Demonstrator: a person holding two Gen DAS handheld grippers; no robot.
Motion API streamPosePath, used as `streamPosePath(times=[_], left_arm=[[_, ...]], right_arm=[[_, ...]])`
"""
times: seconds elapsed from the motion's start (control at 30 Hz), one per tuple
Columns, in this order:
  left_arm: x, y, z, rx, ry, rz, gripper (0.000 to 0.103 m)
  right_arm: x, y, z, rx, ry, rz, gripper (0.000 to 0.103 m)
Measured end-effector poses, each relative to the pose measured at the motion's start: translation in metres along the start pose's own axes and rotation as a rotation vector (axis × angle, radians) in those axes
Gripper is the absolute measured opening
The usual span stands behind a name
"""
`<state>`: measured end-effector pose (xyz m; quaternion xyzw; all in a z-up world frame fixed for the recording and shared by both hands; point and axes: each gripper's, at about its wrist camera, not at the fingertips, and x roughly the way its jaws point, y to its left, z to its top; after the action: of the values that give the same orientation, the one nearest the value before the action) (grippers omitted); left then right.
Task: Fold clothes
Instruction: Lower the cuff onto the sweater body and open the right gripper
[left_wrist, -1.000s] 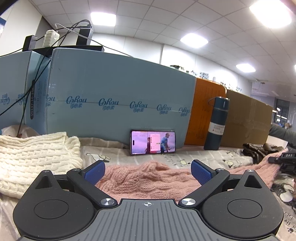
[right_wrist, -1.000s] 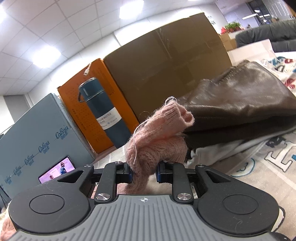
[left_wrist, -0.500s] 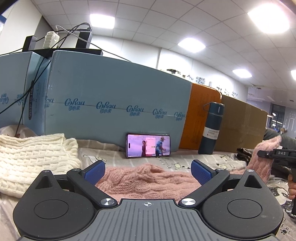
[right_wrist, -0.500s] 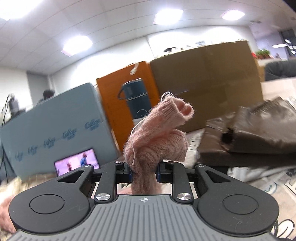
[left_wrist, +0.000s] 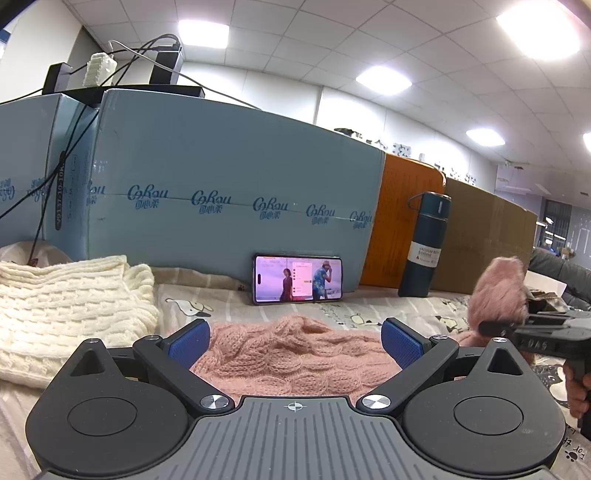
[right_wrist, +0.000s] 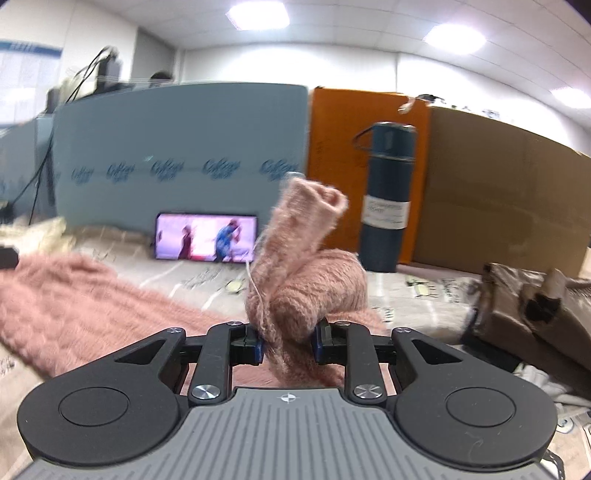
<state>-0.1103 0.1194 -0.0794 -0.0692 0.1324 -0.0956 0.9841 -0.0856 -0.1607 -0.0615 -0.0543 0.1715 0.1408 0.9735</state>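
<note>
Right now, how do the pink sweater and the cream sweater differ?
The pink sweater lies spread out, its sleeve lifted in the right gripper, whose jaws are opening; the cream sweater lies folded and untouched. Pink looks fuzzy, cream ribbed. Both are knits on the printed sheet.

A phone (left_wrist: 297, 278) with a lit screen is seen propped on its long edge against a blue-grey carton (left_wrist: 236, 192) at the centre of the frame. To its right, a dark blue flask (left_wrist: 424, 245) is stood upright before an orange box (left_wrist: 402, 206) and a brown cardboard box (left_wrist: 487, 236). Cables (left_wrist: 147, 48) are draped over the carton at upper left.
</note>
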Motion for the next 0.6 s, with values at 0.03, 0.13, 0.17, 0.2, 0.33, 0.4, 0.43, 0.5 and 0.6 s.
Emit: streamPosePath(times=[0.03, 0.13, 0.17, 0.2, 0.33, 0.4, 0.43, 0.5, 0.6], left_arm=[[0.000, 0.000, 0.000, 0.000, 0.000, 0.000, 0.101], [0.000, 0.000, 0.000, 0.000, 0.001, -0.001, 0.101], [0.001, 0.000, -0.001, 0.000, 0.003, -0.001, 0.101], [0.001, 0.000, -0.001, -0.001, 0.003, -0.002, 0.101], [0.001, -0.001, -0.001, -0.001, 0.001, -0.004, 0.101], [0.002, 0.000, -0.001, -0.003, 0.001, -0.007, 0.101], [0.002, 0.000, -0.001, -0.004, 0.001, -0.009, 0.101], [0.003, 0.000, -0.001, -0.008, 0.000, -0.016, 0.101], [0.004, 0.000, -0.001, -0.009, 0.002, -0.026, 0.101]], right_arm=[[0.002, 0.005, -0.001, -0.016, 0.010, 0.008, 0.025], [0.006, 0.018, -0.003, -0.060, 0.028, 0.038, 0.025], [0.007, 0.021, -0.004, -0.071, 0.032, 0.047, 0.026], [0.009, 0.023, -0.004, -0.074, 0.033, 0.058, 0.030], [0.011, 0.026, -0.005, -0.059, 0.045, 0.124, 0.038], [0.012, 0.027, -0.004, -0.045, 0.053, 0.163, 0.045], [0.012, 0.027, -0.004, -0.038, 0.057, 0.182, 0.048], [0.013, 0.027, -0.003, -0.020, 0.067, 0.228, 0.059], [0.013, 0.028, -0.003, -0.007, 0.078, 0.274, 0.063]])
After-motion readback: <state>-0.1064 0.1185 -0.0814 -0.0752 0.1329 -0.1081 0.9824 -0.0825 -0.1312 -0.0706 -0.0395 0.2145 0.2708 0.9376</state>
